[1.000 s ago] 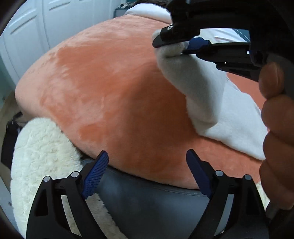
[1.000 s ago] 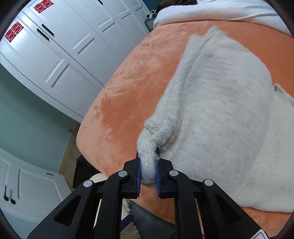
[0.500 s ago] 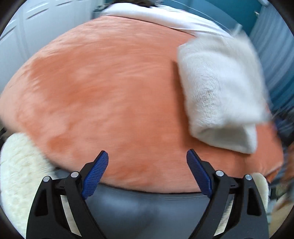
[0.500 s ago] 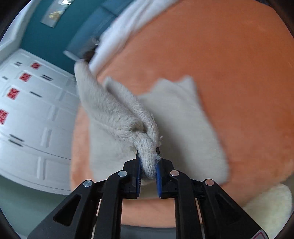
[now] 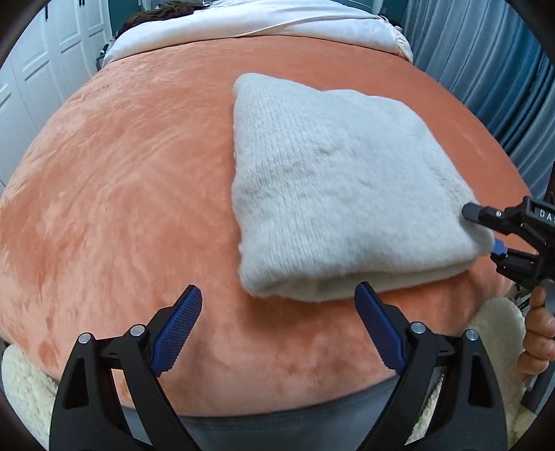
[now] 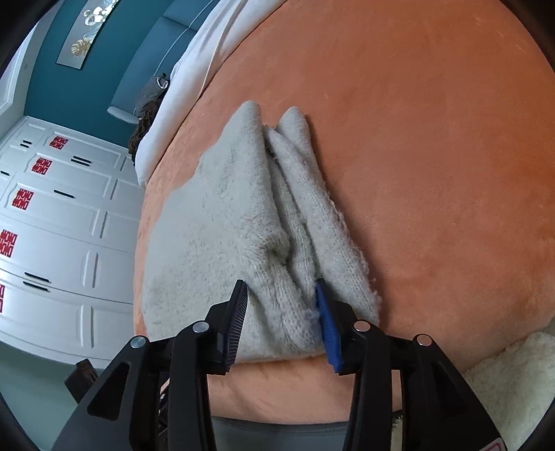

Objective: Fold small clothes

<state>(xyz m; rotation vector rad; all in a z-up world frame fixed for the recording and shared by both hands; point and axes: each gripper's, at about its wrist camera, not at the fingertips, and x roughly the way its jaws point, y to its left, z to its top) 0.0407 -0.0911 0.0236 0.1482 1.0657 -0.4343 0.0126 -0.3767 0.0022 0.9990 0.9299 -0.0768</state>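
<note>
i'm letting my right gripper (image 6: 282, 319) spread off the soft, limp sweater (image 5: 333, 194) folded on the orange blanket (image 5: 131, 194), my left gripper (image 5: 277, 333) gaping empty nearby; i'd pinch its thick folded edge.

I am in a home bedroom. Under me lies a bed (image 5: 138, 208) covered with a plush orange blanket (image 6: 433, 156), a white duvet (image 5: 277, 20) bunched at its far end. White panelled wardrobe doors (image 6: 59, 222) with dark handles and red paper decorations (image 6: 22, 199) line one side. A teal wall (image 6: 45, 86) carries a long framed picture with gold leaves (image 6: 86, 31), and grey-blue curtains (image 5: 485, 69) hang on the other side. A cream fleecy rug (image 5: 20, 381) shows at the foot.
</note>
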